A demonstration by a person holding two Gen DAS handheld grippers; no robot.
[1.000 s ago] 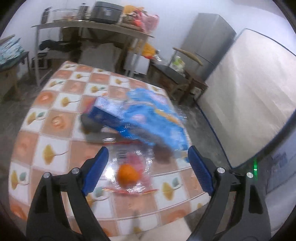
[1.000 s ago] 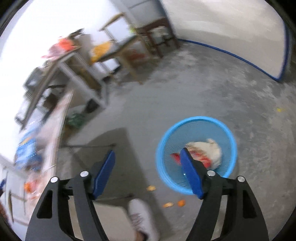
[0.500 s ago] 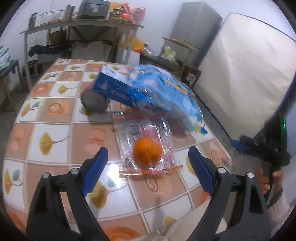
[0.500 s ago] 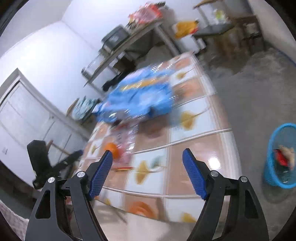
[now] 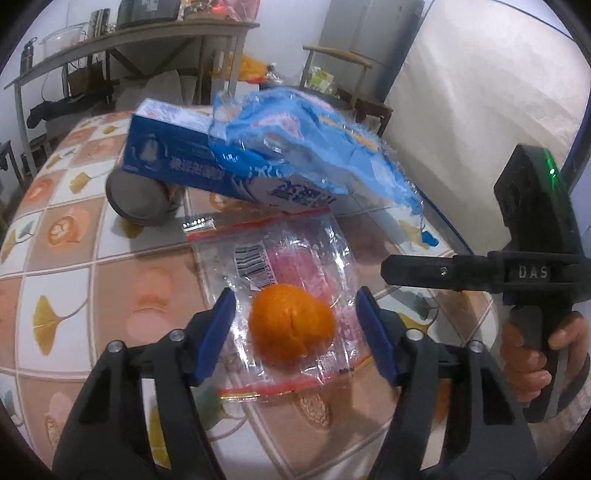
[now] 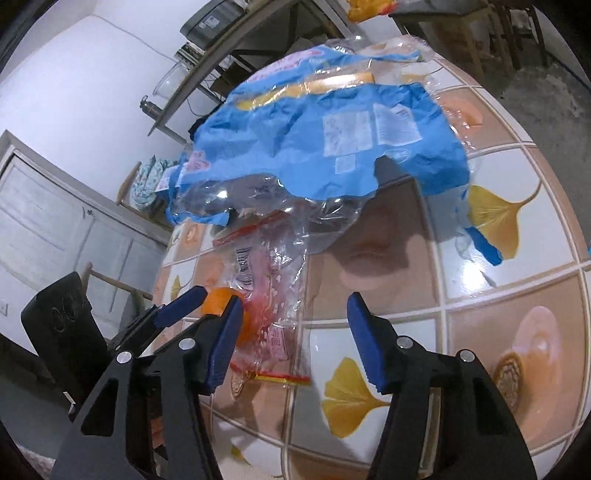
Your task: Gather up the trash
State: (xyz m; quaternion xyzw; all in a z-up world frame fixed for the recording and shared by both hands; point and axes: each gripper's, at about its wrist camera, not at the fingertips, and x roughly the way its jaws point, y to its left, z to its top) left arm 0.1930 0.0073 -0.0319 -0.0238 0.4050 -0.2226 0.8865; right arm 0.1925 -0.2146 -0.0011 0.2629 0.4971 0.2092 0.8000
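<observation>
An orange (image 5: 291, 328) lies on a clear zip bag (image 5: 288, 258) on the tiled table (image 5: 74, 258). My left gripper (image 5: 295, 306) straddles the orange, its jaws closing, with a small gap on each side. A crumpled blue wrapper (image 5: 314, 147) drapes over a blue box (image 5: 173, 162) farther back. My right gripper (image 6: 295, 306) hovers over the table (image 6: 517, 295) beside the bag (image 6: 280, 295), jaws closing with nothing pressed between them. In the right wrist view the blue wrapper (image 6: 332, 140) hangs ahead, and the orange (image 6: 218, 301) shows between the left gripper's fingers (image 6: 181, 306).
A dark round tin (image 5: 138, 199) lies under the box's left end. A hand (image 5: 532, 354) holds the right gripper's handle at the table's right edge. Behind the table stand a metal shelf table (image 5: 147, 33), a wooden chair (image 5: 340, 66) and a leaning mattress (image 5: 480, 92).
My left gripper came down to the orange and its jaws narrowed around it. My right gripper swung from the blue basket on the floor to over the table, jaws narrowing.
</observation>
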